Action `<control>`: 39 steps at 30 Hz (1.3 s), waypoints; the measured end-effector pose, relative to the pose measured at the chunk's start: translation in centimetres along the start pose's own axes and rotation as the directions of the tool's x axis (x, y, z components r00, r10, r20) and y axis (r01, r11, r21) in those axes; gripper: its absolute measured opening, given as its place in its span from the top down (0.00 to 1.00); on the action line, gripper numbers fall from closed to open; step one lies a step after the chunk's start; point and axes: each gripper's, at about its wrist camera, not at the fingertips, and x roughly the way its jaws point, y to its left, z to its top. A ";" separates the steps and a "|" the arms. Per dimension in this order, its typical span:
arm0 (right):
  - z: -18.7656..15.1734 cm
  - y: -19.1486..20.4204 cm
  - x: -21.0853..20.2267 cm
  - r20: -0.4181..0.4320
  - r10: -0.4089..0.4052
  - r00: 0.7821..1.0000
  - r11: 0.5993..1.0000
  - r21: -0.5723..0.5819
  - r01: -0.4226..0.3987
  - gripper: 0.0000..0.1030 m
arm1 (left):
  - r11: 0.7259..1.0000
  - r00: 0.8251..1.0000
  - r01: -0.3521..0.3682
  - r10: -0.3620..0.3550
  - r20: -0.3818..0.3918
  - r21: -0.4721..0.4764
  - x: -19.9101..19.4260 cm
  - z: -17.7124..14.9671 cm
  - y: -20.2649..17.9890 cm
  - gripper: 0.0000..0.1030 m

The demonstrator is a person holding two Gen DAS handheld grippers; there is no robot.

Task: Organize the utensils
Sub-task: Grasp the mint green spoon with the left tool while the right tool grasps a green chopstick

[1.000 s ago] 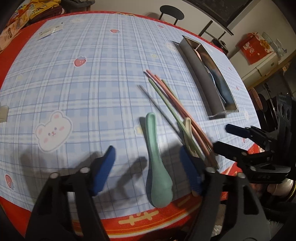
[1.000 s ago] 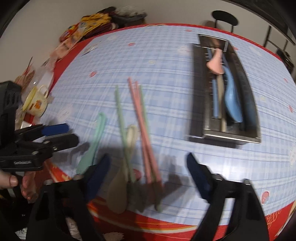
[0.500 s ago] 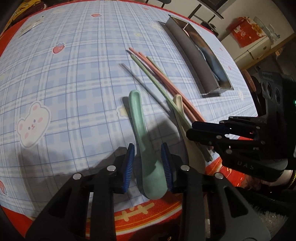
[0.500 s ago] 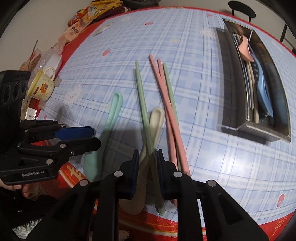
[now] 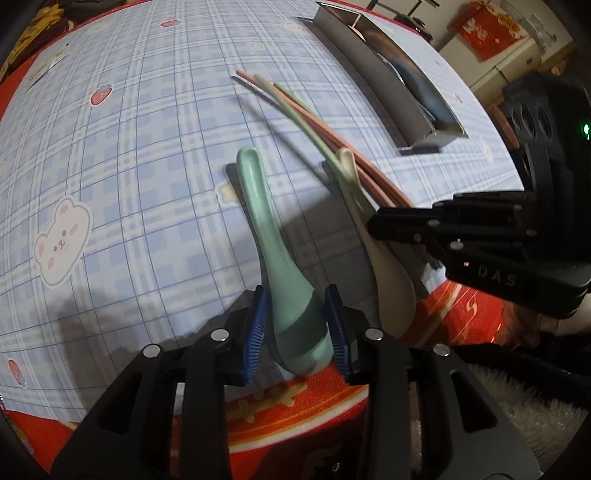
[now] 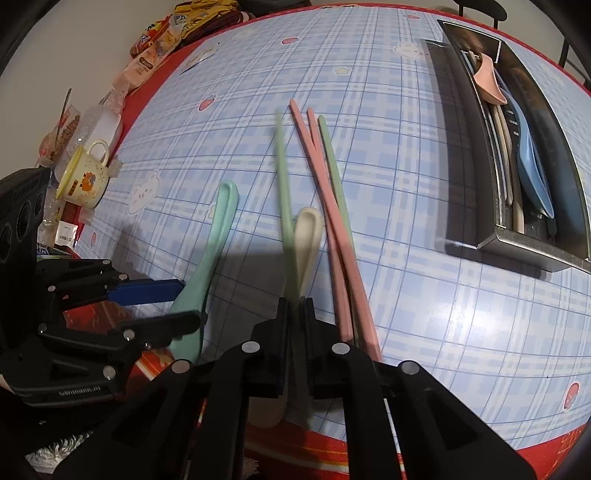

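Observation:
My left gripper [image 5: 295, 314] is shut on the bowl of a mint-green spoon [image 5: 273, 240], which also shows in the right wrist view [image 6: 210, 254]. My right gripper [image 6: 295, 306] is shut on a green chopstick [image 6: 284, 177], lifted and blurred above a cream spoon [image 6: 308, 236]. Two pink chopsticks [image 6: 328, 206] and another green chopstick [image 6: 338, 184] lie on the blue plaid tablecloth [image 6: 406, 295]. A metal tray [image 6: 465, 155] at the right holds a blue spoon [image 6: 532, 166], a pink spoon [image 6: 489, 81] and some sticks.
A yellow mug [image 6: 86, 177] and snack packets [image 6: 147, 62] sit at the table's left edge. The red table edge [image 5: 295, 402] is just under both grippers. A red box [image 5: 484, 29] stands beyond the table at the right.
My left gripper has closed onto the mint-green spoon's bowl. My right gripper has closed on the green chopstick and raised it off the table.

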 end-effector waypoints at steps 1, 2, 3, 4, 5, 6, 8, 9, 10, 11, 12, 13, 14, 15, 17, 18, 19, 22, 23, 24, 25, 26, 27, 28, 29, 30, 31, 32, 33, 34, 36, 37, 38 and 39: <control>0.0 0.0 0.0 0.001 0.001 1.000 1.000 -0.003 -0.001 0.93 | 1.000 1.000 -0.007 0.007 -0.004 0.004 0.1 0.0 -0.1 0.63; -0.1 0.0 -0.1 0.003 0.000 1.000 1.000 -0.004 0.000 0.93 | 1.000 1.000 -0.018 0.018 -0.009 0.010 0.2 -0.1 -0.4 0.61; -0.1 0.0 -0.2 0.004 0.001 1.000 1.000 -0.006 -0.001 0.93 | 1.000 1.000 -0.023 0.023 -0.012 0.013 0.2 -0.2 -0.4 0.59; -0.1 0.1 -0.2 0.005 0.002 1.000 1.000 -0.006 -0.002 0.93 | 0.999 0.999 -0.029 0.030 -0.014 0.019 0.3 -0.2 -0.6 0.58; -0.2 0.1 -0.2 0.006 0.005 1.000 1.000 -0.005 -0.005 0.93 | 0.999 0.999 -0.040 0.040 -0.017 0.026 0.4 -0.3 -0.8 0.57; -0.2 0.1 -0.2 0.008 0.009 1.000 1.000 -0.004 -0.008 0.93 | 0.998 0.999 -0.046 0.047 -0.019 0.031 0.5 -0.4 -1.0 0.56; -0.3 0.1 -0.3 0.012 0.012 1.000 1.000 -0.004 -0.012 0.93 | 0.997 0.998 -0.063 0.064 -0.023 0.040 0.6 -0.4 -1.4 0.56; -0.3 0.1 -0.4 0.015 0.014 1.000 1.000 -0.005 -0.014 0.93 | 0.997 0.997 -0.069 0.070 -0.025 0.043 0.7 -0.4 -1.5 0.56; -0.3 0.1 -0.5 0.018 0.015 1.000 1.000 -0.006 -0.015 0.93 | 0.996 0.997 -0.077 0.078 -0.027 0.049 0.8 -0.4 -1.7 0.55; -0.3 0.1 -0.6 0.021 0.016 1.000 1.000 -0.006 -0.016 0.93 | 0.995 0.996 -0.085 0.086 -0.029 0.055 0.9 -0.4 -1.9 0.54; -0.4 0.1 -0.7 0.024 0.017 1.000 1.000 -0.007 -0.017 0.93 | 0.993 0.995 -0.095 0.097 -0.032 0.066 1.1 -0.3 -2.3 0.52; -0.4 0.1 -0.8 0.026 0.018 0.999 1.000 -0.006 -0.018 0.93 | 0.991 0.993 -0.106 0.109 -0.035 0.079 1.2 -0.3 -2.7 0.51; -0.4 0.0 -0.9 0.027 0.019 0.999 1.000 -0.005 -0.019 0.93 | 0.988 0.991 -0.122 0.126 -0.040 0.098 1.4 -0.2 -3.2 0.48; -0.4 0.0 -0.9 0.028 0.020 0.999 1.000 -0.004 -0.020 0.93 | 0.983 0.988 -0.140 0.147 -0.044 0.120 1.7 -0.2 -3.7 0.46; -0.5 -0.2 -1.0 0.030 0.021 0.999 1.000 -0.001 -0.021 0.93 | 0.975 0.983 -0.168 0.177 -0.048 0.148 2.1 -0.1 -4.4 0.44; -0.6 -0.2 -1.1 0.032 0.022 0.999 1.000 0.001 -0.022 0.93 | 0.970 0.980 -0.183 0.193 -0.049 0.160 2.3 -0.1 -4.7 0.44; -0.7 -0.3 -1.1 0.033 0.023 0.999 1.000 0.003 -0.023 0.93 | 0.966 0.977 -0.196 0.207 -0.050 0.167 2.4 0.0 -4.9 0.44; -0.9 -0.4 -1.3 0.039 0.025 0.999 1.000 0.009 -0.025 0.93 | 0.957 0.965 -0.245 0.255 -0.052 0.155 2.6 0.2 -4.8 0.44; -0.9 -0.4 -1.4 0.042 0.026 0.999 1.000 0.011 -0.027 0.93 | 0.957 0.962 -0.258 0.267 -0.053 0.133 2.6 0.3 -4.3 0.45; -1.0 -0.5 -1.4 0.044 0.028 0.999 1.000 0.013 -0.028 0.93 | 0.957 0.961 -0.265 0.273 -0.055 0.119 2.5 0.3 -4.0 0.47; -1.0 -0.6 -1.5 0.046 0.030 0.998 0.999 0.017 -0.030 0.93 | 0.956 0.958 -0.273 0.280 -0.055 0.105 2.4 0.4 -3.7 0.49; -1.0 -0.7 -1.6 0.048 0.031 0.998 0.999 0.020 -0.032 0.93 | 0.957 0.958 -0.277 0.283 -0.054 0.089 2.3 0.4 -3.3 0.55; -1.0 -0.8 -1.6 0.050 0.032 0.998 0.999 0.022 -0.033 0.93 | 0.957 0.957 -0.281 0.286 -0.053 0.075 2.1 0.5 -3.0 0.63; -1.0 -0.8 -1.7 0.053 0.033 0.998 0.999 0.023 -0.034 0.93 | 0.957 0.957 -0.283 0.287 -0.053 0.066 2.0 0.5 -2.8 0.63; -1.0 -0.8 -1.8 0.055 0.034 0.998 0.999 0.023 -0.035 0.93 | 0.962 0.961 -0.270 0.272 -0.055 0.040 1.8 0.5 -2.2 0.63; -0.9 -0.8 -1.8 0.057 0.035 0.998 0.999 0.023 -0.036 0.93 | 0.966 0.964 -0.258 0.259 -0.054 0.023 1.6 0.4 -1.7 0.63; -0.9 -0.8 -1.9 0.059 0.036 0.998 0.999 0.022 -0.038 0.93 | 0.969 0.968 -0.246 0.246 -0.054 0.006 1.5 0.4 -1.3 0.63; -0.8 -0.8 -1.9 0.061 0.037 0.997 0.999 0.021 -0.038 0.93 | 0.972 0.971 -0.236 0.235 -0.054 -0.011 1.1 0.3 -0.7 0.63; -0.8 -0.8 -1.9 0.062 0.038 0.997 0.999 0.020 -0.039 0.93 | 0.976 0.975 -0.217 0.215 -0.050 -0.034 0.8 0.3 -0.2 0.63; -0.8 -0.8 -2.0 0.062 0.039 0.997 0.999 0.019 -0.041 0.93 | 0.979 0.980 -0.195 0.192 -0.042 -0.058 0.5 0.2 0.3 0.63; -0.7 -0.7 -1.9 0.062 0.041 0.997 0.999 0.018 -0.042 0.93 | 0.983 0.990 -0.142 0.140 -0.026 -0.116 -0.2 0.1 1.5 0.63; -0.7 -0.6 -1.9 0.062 0.042 0.997 0.999 0.018 -0.043 0.93 | 0.983 0.994 -0.109 0.107 -0.018 -0.147 -0.4 0.1 2.2 0.63; -0.6 -0.7 -1.9 0.062 0.042 0.997 0.999 0.017 -0.043 0.93 | 0.979 0.998 -0.063 0.062 -0.009 -0.194 -0.6 0.1 3.0 0.63; -0.6 -0.6 -1.8 0.062 0.042 0.997 0.999 0.016 -0.044 0.93 | 0.973 1.000 -0.028 0.029 0.001 -0.228 -0.7 0.0 3.7 0.63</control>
